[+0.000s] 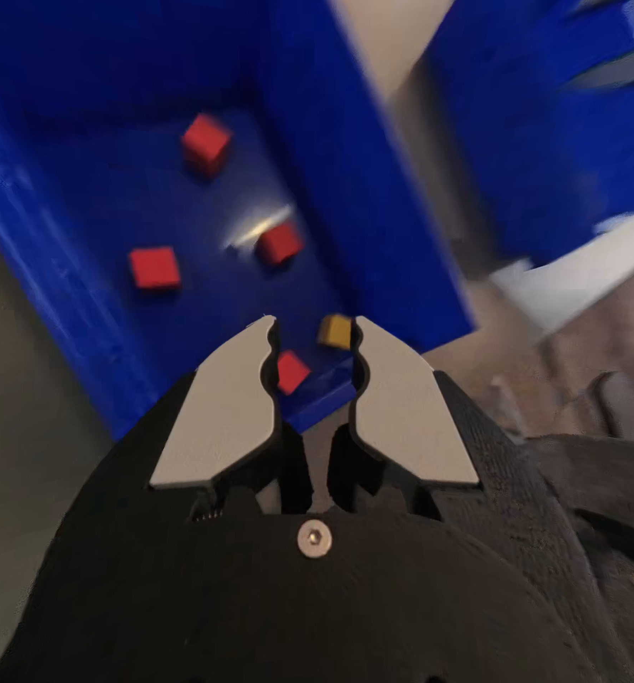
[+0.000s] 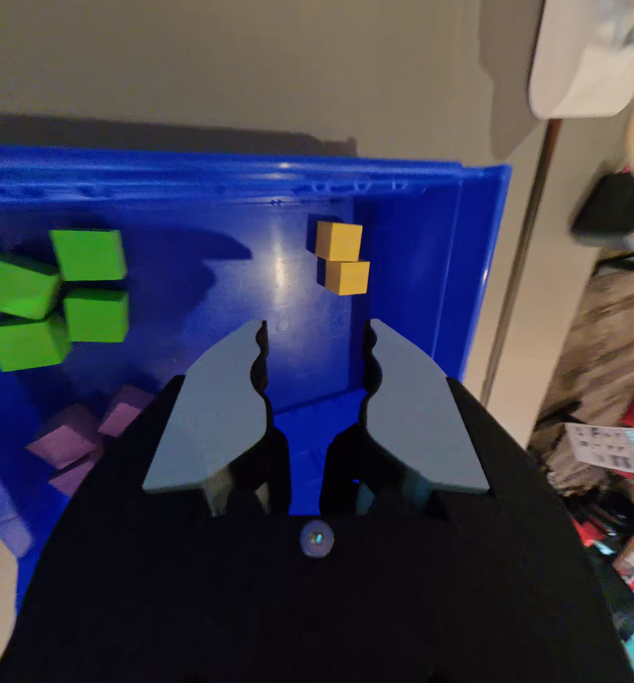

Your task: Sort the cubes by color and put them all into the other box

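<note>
The left gripper [image 1: 315,325] hangs empty, fingers apart, over the near end of a blue bin [image 1: 363,184] holding four red cubes [image 1: 206,142] and one yellow cube [image 1: 334,330] by its right fingertip. The right gripper [image 2: 315,327], fingers apart and empty, hovers over another blue bin [image 2: 485,258]; two touching yellow cubes [image 2: 341,242] lie just beyond, green cubes [image 2: 86,255] far left, purple cubes [image 2: 64,443] near left

Left wrist view — four red cubes [image 1: 206,144] and one yellow cube [image 1: 334,330] lie in a blue bin [image 1: 374,207]. Right wrist view — a second blue bin [image 2: 481,258] holds four green cubes [image 2: 88,255], two touching yellow cubes [image 2: 339,240] and at least three purple cubes [image 2: 64,441], partly hidden.
</note>
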### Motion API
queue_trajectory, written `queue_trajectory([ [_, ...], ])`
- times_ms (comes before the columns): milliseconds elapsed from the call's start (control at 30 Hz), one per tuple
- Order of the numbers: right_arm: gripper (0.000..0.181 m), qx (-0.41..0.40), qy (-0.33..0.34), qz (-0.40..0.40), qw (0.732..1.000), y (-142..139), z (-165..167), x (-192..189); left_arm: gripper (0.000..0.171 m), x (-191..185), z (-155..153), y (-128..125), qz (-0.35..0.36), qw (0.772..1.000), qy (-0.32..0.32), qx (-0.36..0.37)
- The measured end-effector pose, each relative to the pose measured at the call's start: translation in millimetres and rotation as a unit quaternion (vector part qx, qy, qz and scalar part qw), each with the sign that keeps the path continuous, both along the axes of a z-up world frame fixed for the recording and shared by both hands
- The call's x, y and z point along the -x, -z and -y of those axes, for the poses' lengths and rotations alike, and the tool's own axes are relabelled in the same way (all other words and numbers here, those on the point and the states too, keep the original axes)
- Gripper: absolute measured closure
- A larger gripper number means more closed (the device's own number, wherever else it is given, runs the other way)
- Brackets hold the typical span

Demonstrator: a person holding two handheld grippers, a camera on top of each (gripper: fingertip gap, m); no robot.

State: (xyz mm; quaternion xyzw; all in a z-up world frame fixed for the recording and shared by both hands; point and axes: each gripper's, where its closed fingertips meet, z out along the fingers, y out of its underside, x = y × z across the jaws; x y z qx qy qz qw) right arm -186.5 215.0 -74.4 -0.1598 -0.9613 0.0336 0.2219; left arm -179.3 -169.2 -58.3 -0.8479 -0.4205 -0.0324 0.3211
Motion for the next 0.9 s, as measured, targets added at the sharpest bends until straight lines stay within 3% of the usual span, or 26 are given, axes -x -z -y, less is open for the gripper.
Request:
queue_trajectory([
  [100, 0.134, -0.016, -0.028, -0.041, 0.999, -18, 14, -22, 0.135, -4, 16, 43, 0.067, 0.99, -0.022, 0.126],
  [167, 0.137, -0.019, -0.042, -0.06, 0.997, -26, 21, -33, 0.134, -5, 19, 60, 0.094, 0.983, -0.042, 0.15],
  [267, 0.139, -0.016, -0.058, -0.076, 0.995, -31, 28, -43, 0.148, -5, 26, 74, 0.106, 0.977, -0.08, 0.169],
  [333, 0.141, -0.013, -0.064, -0.08, 0.995, -32, 29, -46, 0.149, -4, 30, 76, 0.101, 0.975, -0.103, 0.171],
  [433, 0.142, -0.007, -0.07, -0.083, 0.994, -32, 30, -48, 0.124, 0, 36, 73, 0.084, 0.972, -0.135, 0.173],
  [533, 0.143, 0.0, -0.072, -0.086, 0.994, -32, 31, -48, 0.114, -1, 34, 72, 0.085, 0.972, -0.145, 0.164],
  [900, 0.15, 0.015, -0.069, -0.087, 0.994, -28, 25, -58, 0.103, -2, 31, 87, 0.094, 0.968, -0.143, 0.183],
])
